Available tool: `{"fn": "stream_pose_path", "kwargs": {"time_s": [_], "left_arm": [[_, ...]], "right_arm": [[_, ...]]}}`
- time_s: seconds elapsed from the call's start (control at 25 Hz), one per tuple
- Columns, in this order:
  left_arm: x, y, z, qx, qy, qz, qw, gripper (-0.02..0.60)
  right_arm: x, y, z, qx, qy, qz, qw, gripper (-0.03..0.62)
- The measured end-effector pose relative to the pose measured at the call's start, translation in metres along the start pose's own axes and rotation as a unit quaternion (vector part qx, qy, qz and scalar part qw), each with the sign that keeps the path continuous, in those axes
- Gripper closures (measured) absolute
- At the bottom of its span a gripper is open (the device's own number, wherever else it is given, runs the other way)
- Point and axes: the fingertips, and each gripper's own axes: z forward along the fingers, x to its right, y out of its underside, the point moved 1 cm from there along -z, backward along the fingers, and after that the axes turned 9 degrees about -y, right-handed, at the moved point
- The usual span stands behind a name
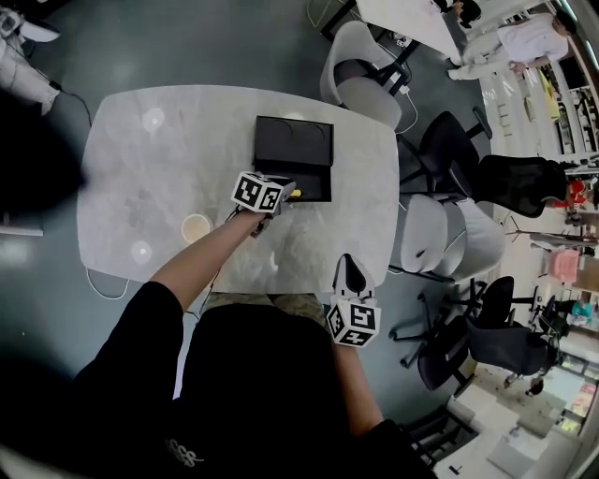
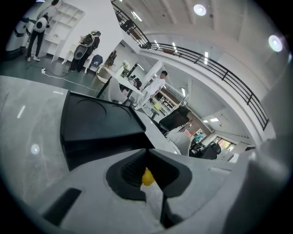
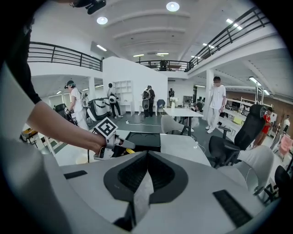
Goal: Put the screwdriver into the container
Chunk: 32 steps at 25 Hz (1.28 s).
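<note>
step: carry | my left gripper [image 1: 284, 190] squeezes the screwdriver [image 2: 147, 177] | right gripper [image 1: 351, 267] closed, empty | I should clear the container [image 1: 258, 150] wall, then drop

A pale marbled table [image 1: 140, 178] stands on a grey floor [image 1: 187, 47], white chairs [image 1: 360, 79] and black office chairs [image 1: 449, 154] beside it, beneath a railed mezzanine [image 3: 59, 52] and ceiling lights [image 3: 172, 6].

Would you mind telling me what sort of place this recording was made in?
Probably an open-plan office or lab: office chairs beside a table, a railed mezzanine overhead, and white shelving.
</note>
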Motion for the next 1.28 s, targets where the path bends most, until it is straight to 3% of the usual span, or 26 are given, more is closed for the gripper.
{"fn": "stream_pose_path", "kwargs": {"time_s": [0.36, 0.52, 0.76, 1.04, 1.28], "left_arm": [[-0.021, 0.003, 0.029, -0.048, -0.010, 0.005, 0.9988, 0.554], [-0.027, 0.017, 0.040, -0.061, -0.032, -0.018, 0.9974, 0.565], [-0.033, 0.018, 0.049, -0.061, -0.055, -0.040, 0.9958, 0.565], [-0.036, 0.020, 0.046, -0.067, -0.068, -0.032, 0.9949, 0.565], [-0.016, 0.016, 0.010, -0.038, -0.064, -0.019, 0.9970, 0.565]], "right_arm": [[0.025, 0.005, 0.032, -0.023, -0.012, 0.018, 0.999, 0.582], [0.039, 0.010, 0.037, -0.030, -0.013, 0.029, 0.999, 0.582], [0.057, 0.013, 0.044, -0.031, -0.016, 0.042, 0.999, 0.582], [0.067, 0.013, 0.049, -0.023, -0.020, 0.049, 0.998, 0.582], [0.069, -0.002, 0.043, 0.005, -0.020, 0.050, 0.999, 0.582]]}}
